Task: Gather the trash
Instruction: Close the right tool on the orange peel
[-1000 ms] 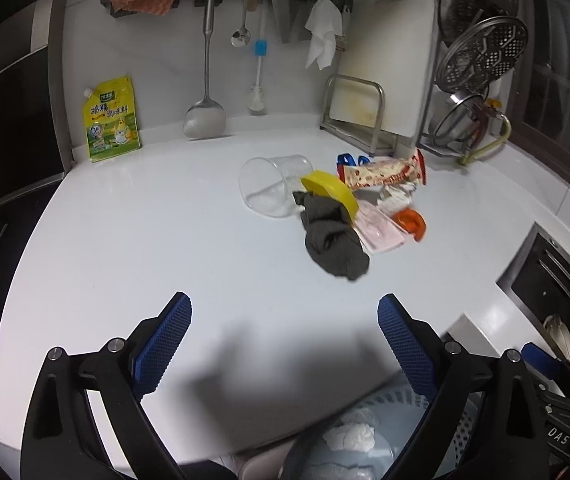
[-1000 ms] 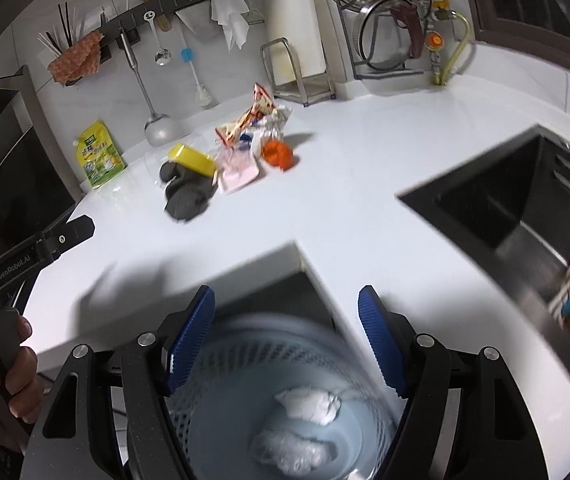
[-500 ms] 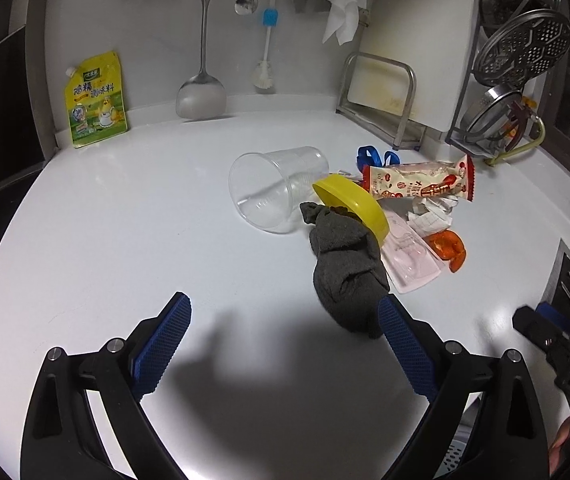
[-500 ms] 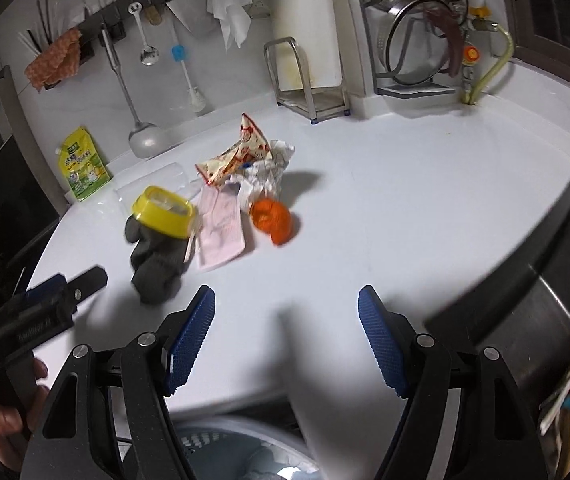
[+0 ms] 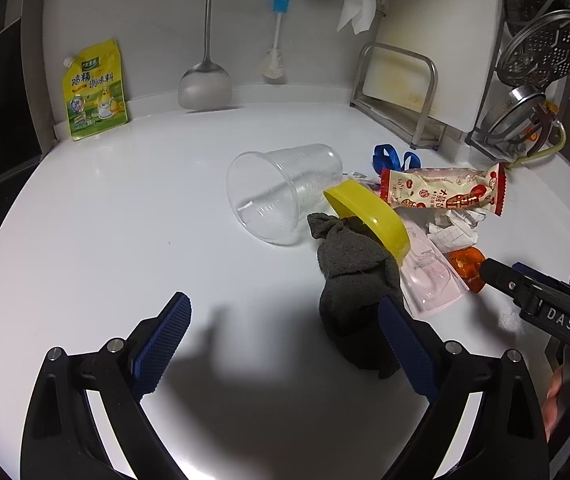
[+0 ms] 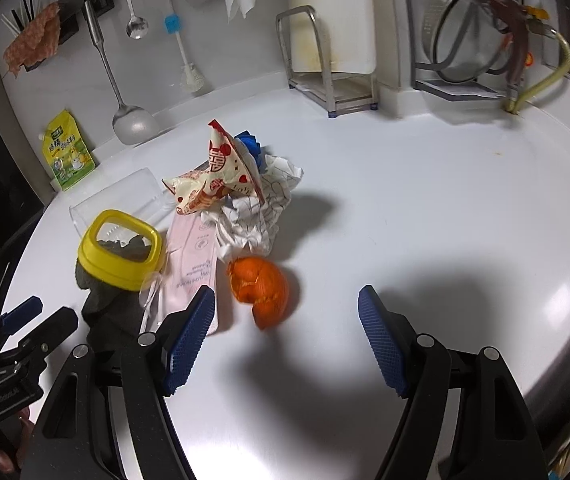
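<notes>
A trash pile lies on the white counter [image 5: 125,240]: a tipped clear plastic cup [image 5: 281,192], a yellow lid [image 5: 369,216], a dark grey cloth [image 5: 357,292], a red-and-cream snack wrapper [image 5: 441,192], crumpled paper [image 6: 257,216], a pink packet [image 6: 193,264] and orange peel [image 6: 263,286]. My left gripper [image 5: 285,344] is open and empty, its right finger beside the cloth. My right gripper [image 6: 285,336] is open and empty, just short of the orange peel.
A yellow seasoning pouch [image 5: 95,88] leans on the back wall. A ladle [image 5: 205,80], a spoon and a brush hang there. A cutting-board rack [image 5: 397,92] and a dish rack [image 6: 477,40] stand at the back right. The counter edge curves off at the right.
Both grippers have moved forward from the trash basket at the counter's front edge toward the pile. The basket has dropped out of view. Both stay open.
</notes>
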A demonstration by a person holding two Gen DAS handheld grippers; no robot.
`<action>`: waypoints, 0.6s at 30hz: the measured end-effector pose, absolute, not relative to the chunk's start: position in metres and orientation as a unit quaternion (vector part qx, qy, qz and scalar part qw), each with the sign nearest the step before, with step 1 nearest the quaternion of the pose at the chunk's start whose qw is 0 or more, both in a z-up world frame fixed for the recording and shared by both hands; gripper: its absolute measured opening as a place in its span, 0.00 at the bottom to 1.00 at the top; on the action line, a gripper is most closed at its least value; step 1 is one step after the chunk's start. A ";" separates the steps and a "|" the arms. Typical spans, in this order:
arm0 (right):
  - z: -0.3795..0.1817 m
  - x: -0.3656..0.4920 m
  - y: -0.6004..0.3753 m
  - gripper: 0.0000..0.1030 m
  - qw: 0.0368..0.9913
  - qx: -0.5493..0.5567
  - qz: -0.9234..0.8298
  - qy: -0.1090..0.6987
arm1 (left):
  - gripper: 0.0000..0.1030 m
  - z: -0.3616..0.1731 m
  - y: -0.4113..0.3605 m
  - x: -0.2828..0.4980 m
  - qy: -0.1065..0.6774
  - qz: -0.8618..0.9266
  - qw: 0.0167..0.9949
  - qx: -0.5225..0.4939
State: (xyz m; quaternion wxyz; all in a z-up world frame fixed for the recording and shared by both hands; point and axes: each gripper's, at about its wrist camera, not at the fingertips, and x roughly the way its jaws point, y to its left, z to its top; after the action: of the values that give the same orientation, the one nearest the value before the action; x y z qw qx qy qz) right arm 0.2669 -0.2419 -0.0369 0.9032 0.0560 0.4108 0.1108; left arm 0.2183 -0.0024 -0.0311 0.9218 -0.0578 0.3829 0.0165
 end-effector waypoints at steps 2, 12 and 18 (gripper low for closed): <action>-0.039 0.273 -0.240 0.69 0.901 0.052 0.119 0.415 | 0.90 -0.033 -0.003 0.220 0.385 0.019 0.921 -0.056; -0.051 0.289 -0.229 0.68 0.889 0.024 0.142 0.435 | 0.90 -0.040 -0.009 0.223 0.395 0.023 0.917 -0.055; -0.049 0.287 -0.223 0.39 0.887 0.011 0.153 0.435 | 0.90 -0.040 -0.010 0.223 0.396 0.027 0.916 -0.055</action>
State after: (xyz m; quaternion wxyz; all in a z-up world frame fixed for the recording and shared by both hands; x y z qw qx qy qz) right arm 0.2872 -0.2231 -0.0494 0.8874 0.0114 0.4349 0.1526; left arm 0.2226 -0.0100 -0.0396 0.9161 -0.0550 0.3963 0.0273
